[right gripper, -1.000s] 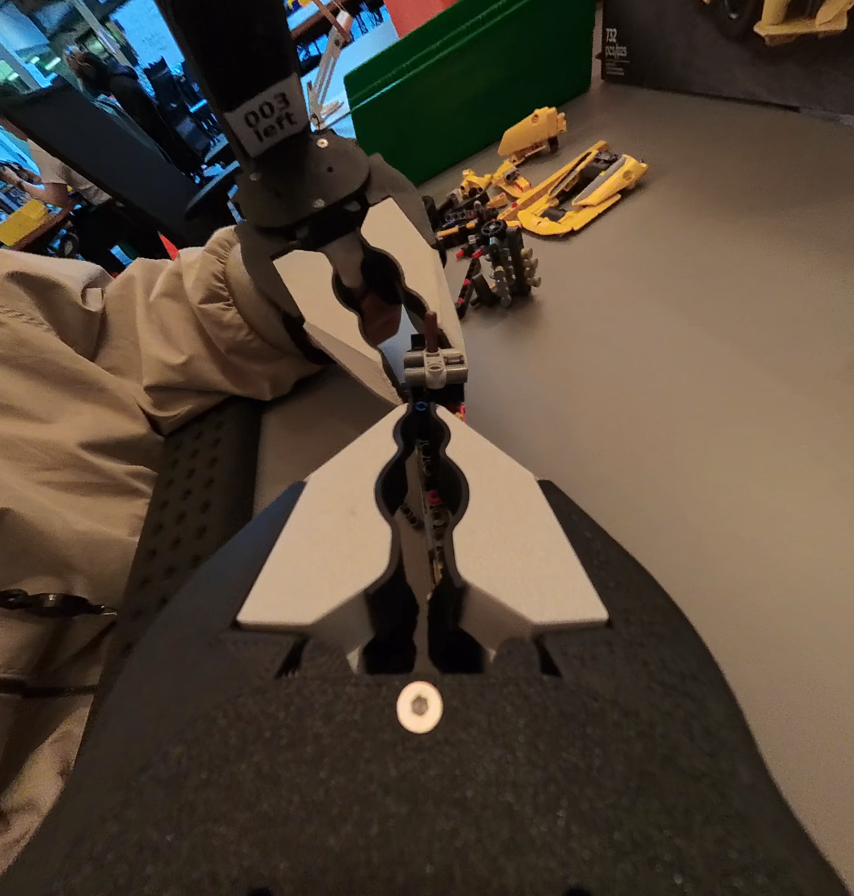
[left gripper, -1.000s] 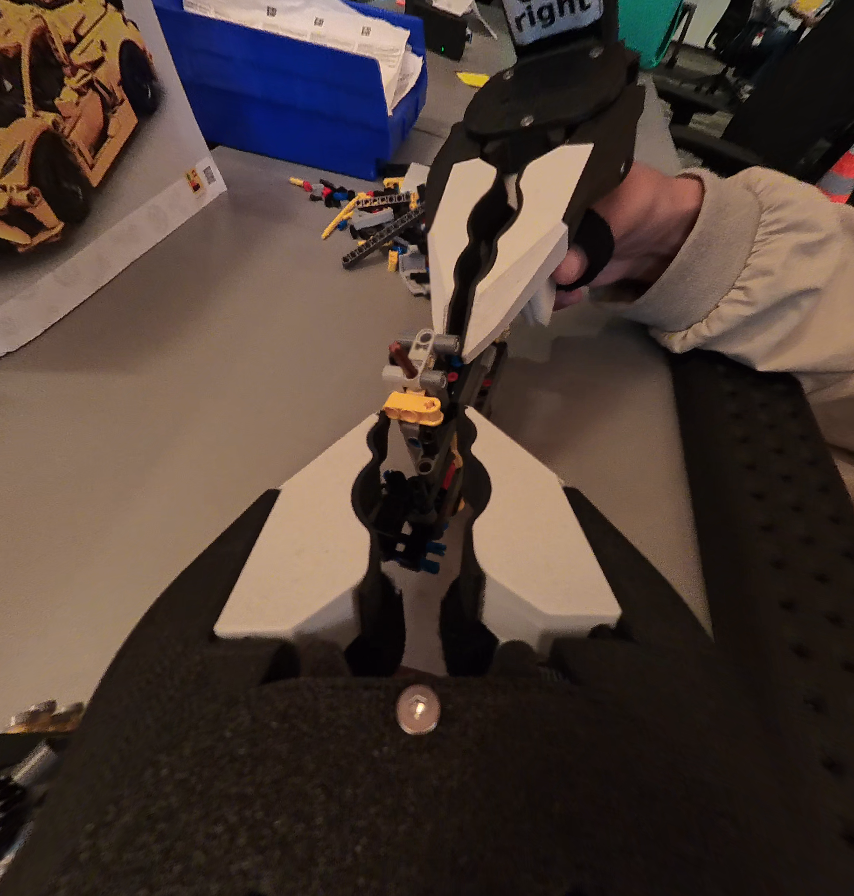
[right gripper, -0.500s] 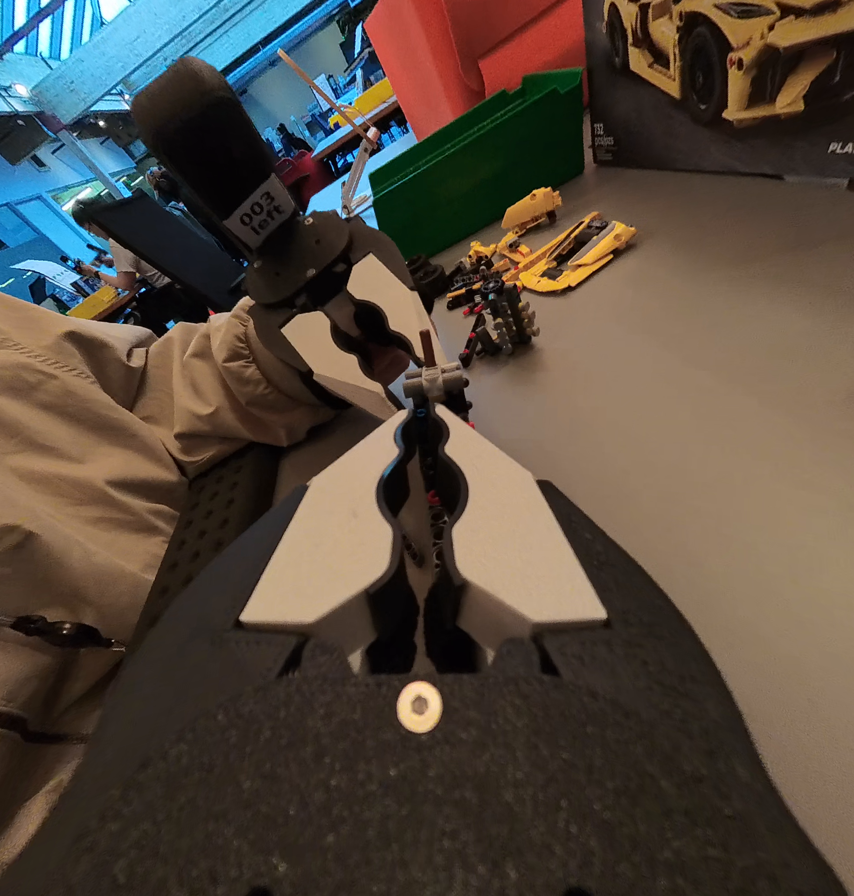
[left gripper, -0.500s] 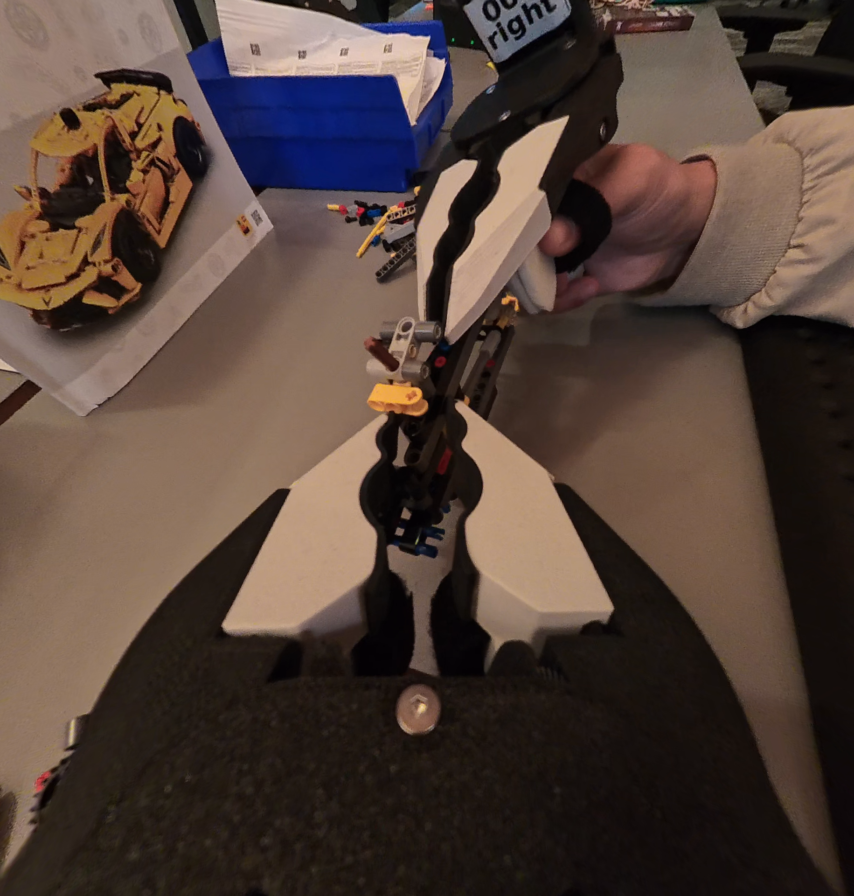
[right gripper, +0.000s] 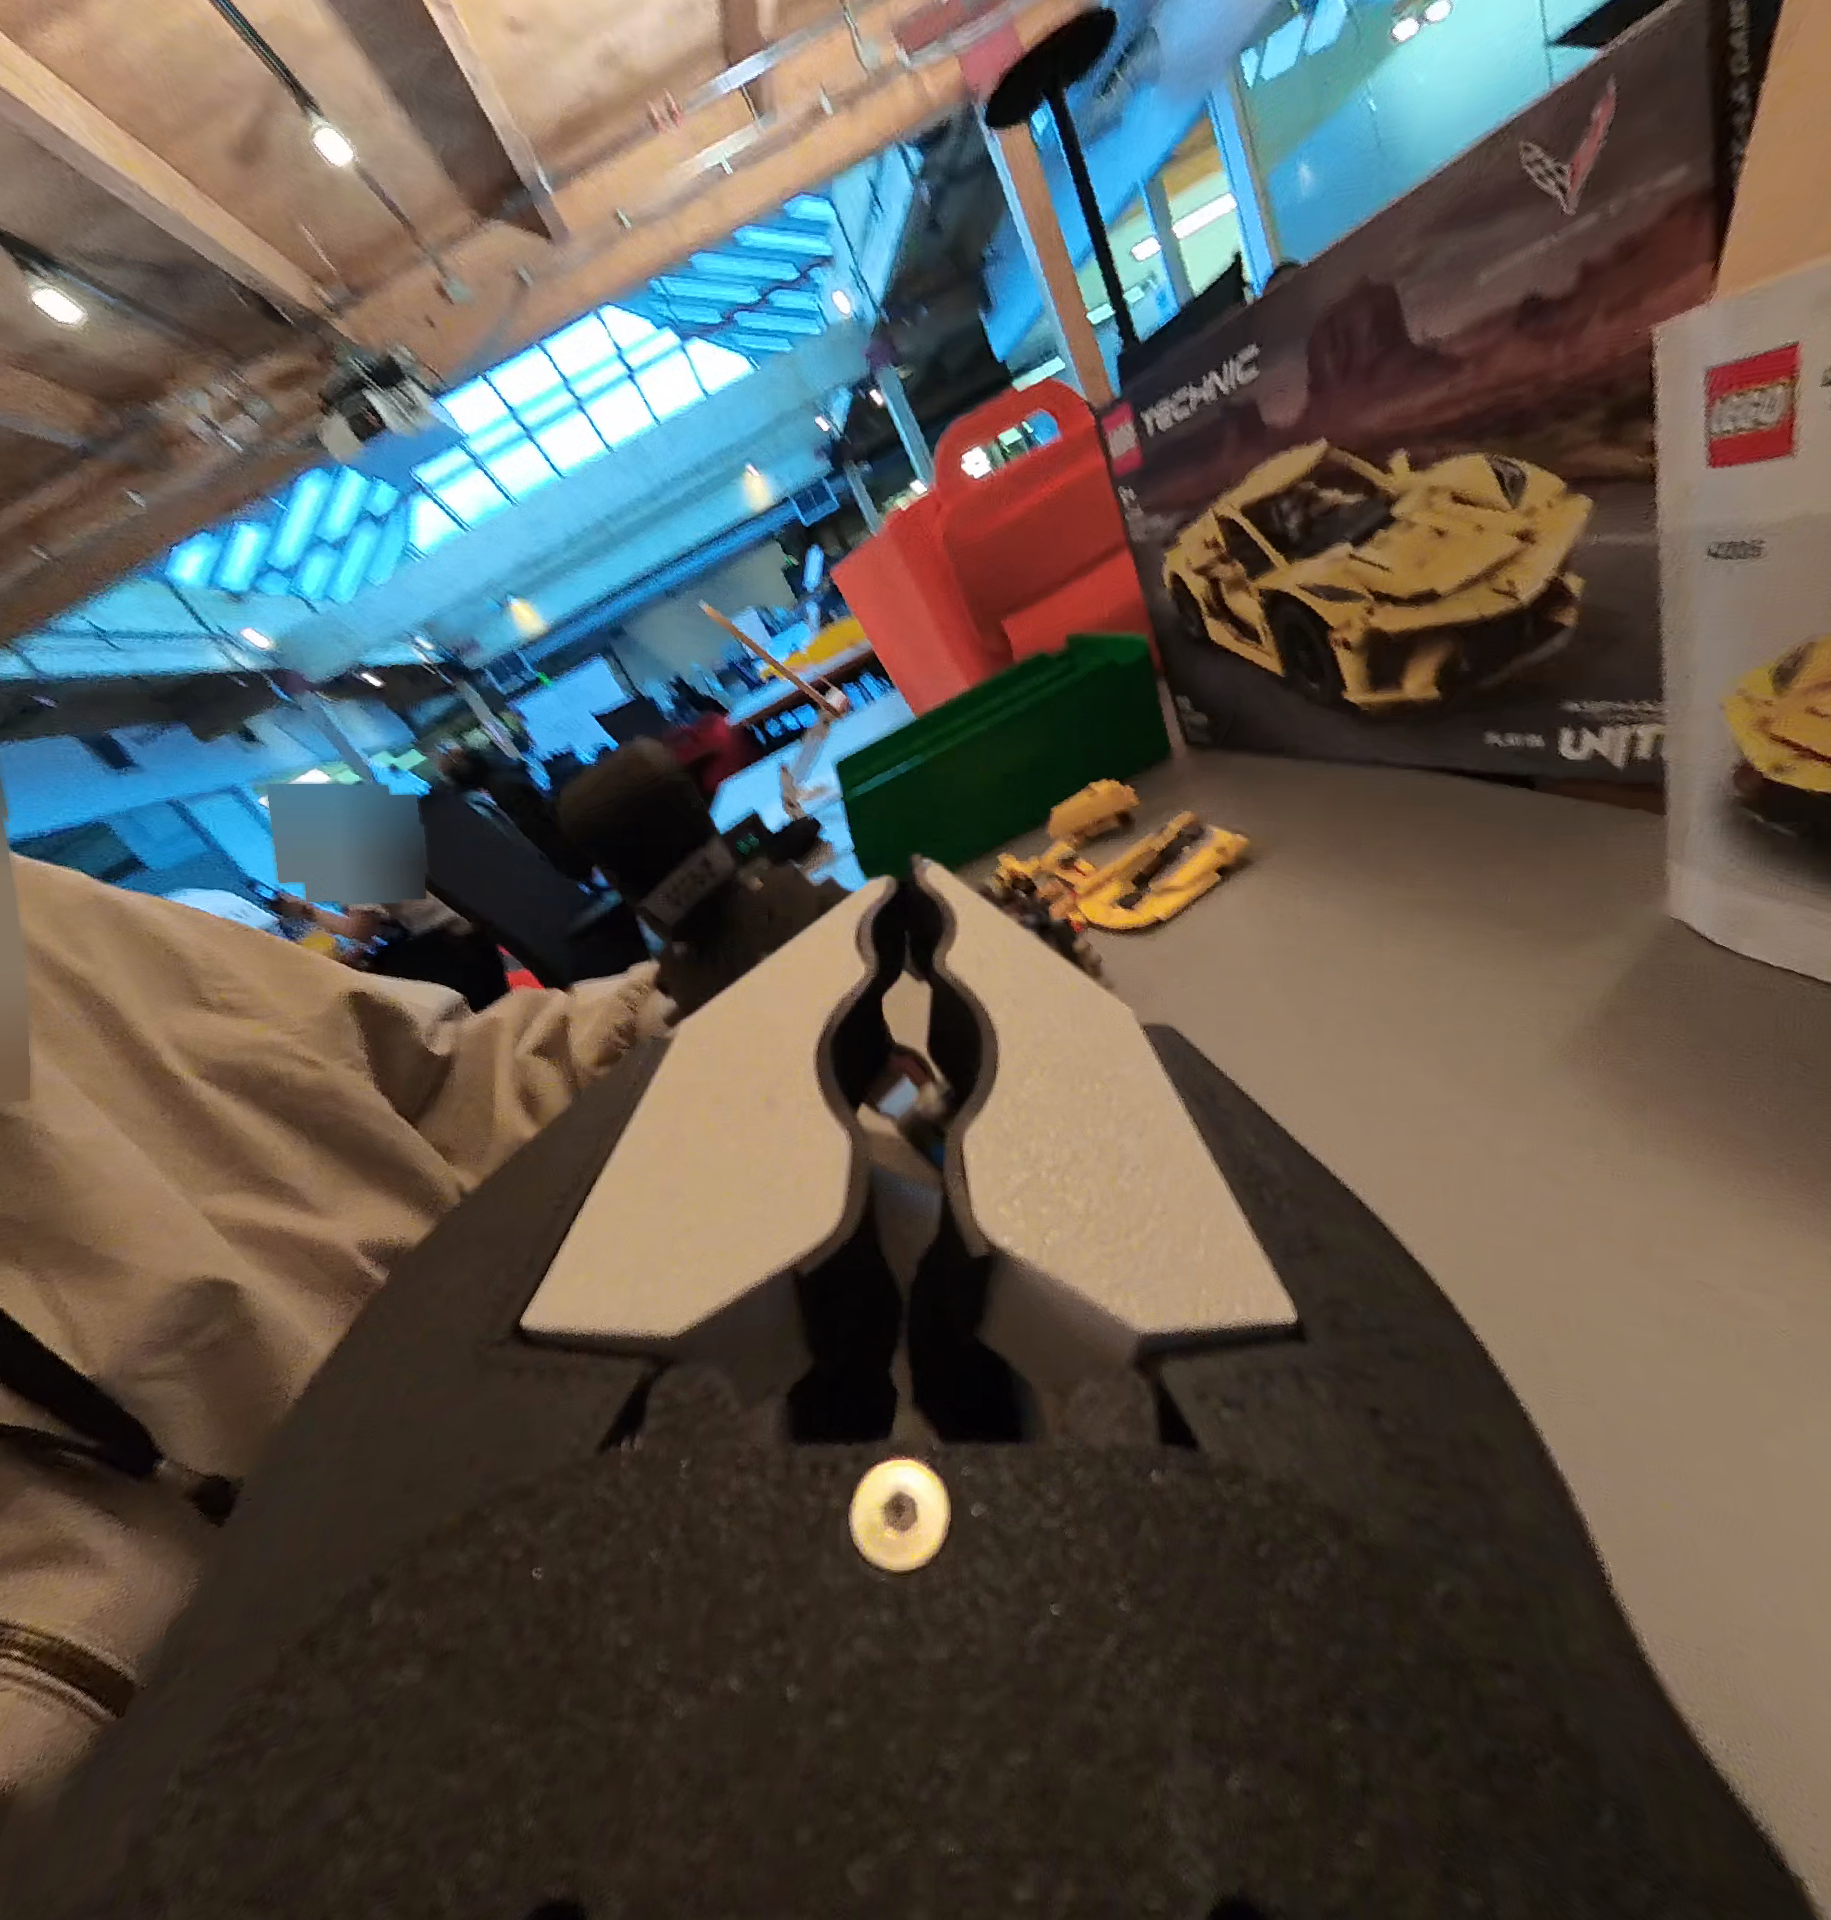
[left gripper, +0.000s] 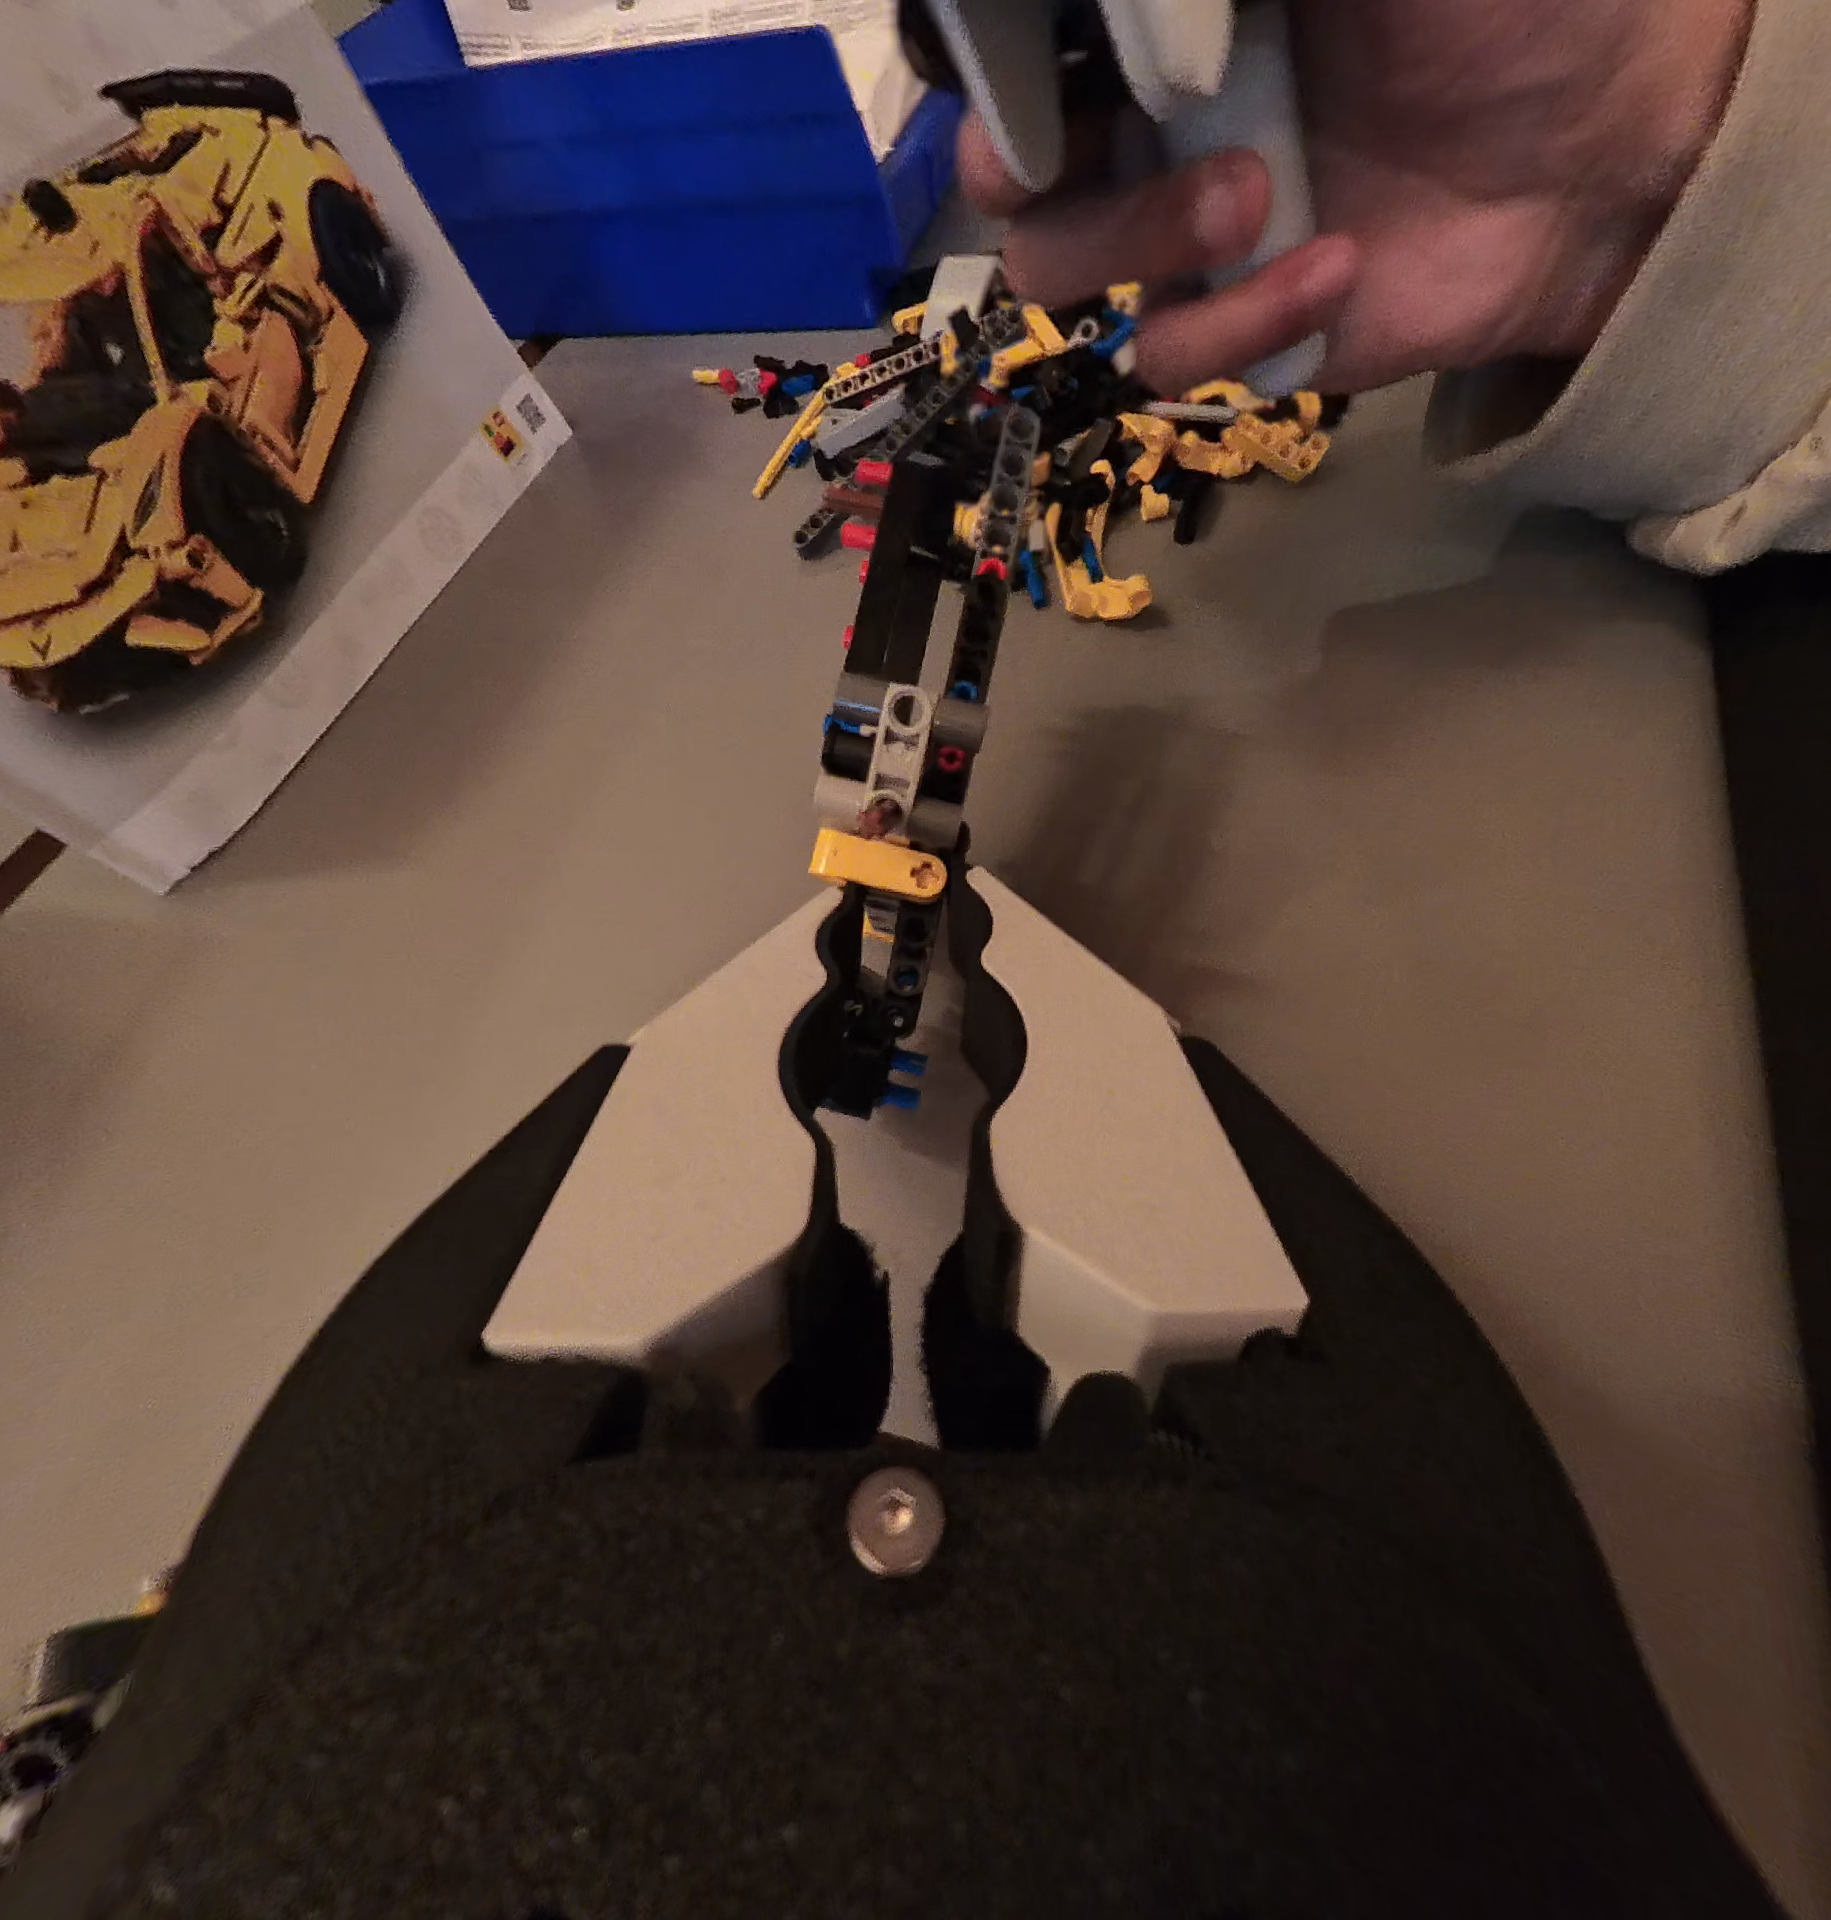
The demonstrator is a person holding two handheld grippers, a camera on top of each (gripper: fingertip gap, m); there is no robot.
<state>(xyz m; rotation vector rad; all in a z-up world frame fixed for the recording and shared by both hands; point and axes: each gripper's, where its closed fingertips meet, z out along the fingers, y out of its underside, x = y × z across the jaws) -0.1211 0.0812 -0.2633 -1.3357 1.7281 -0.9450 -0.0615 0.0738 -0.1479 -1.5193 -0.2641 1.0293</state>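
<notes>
My left gripper (left gripper: 895, 894) is shut on a slim brick assembly (left gripper: 895, 748) of black beams with grey and yellow connectors. It sticks out forward above the grey table (left gripper: 475, 935). My right gripper (left gripper: 1087, 104), held by a hand (left gripper: 1462, 187), is blurred at the top of the left wrist view, above and beyond the assembly and apart from it. In the right wrist view my right gripper (right gripper: 906, 899) has its tips together and points up over the table. Small bits show through its gap; I cannot tell whether they are held.
A pile of loose pieces (left gripper: 1098, 447) lies beyond the assembly. A blue bin (left gripper: 662, 197) and a booklet with a yellow car (left gripper: 163, 416) are behind. In the right wrist view are a car box (right gripper: 1410, 520), a green bin (right gripper: 1004, 758) and yellow panels (right gripper: 1129, 862). One gripper's finger ends stand about 12 cm off the other's.
My right gripper has let go of the far end of the assembly and lifted up and away. My left gripper still holds the assembly, now tipped toward the pile of pieces.
</notes>
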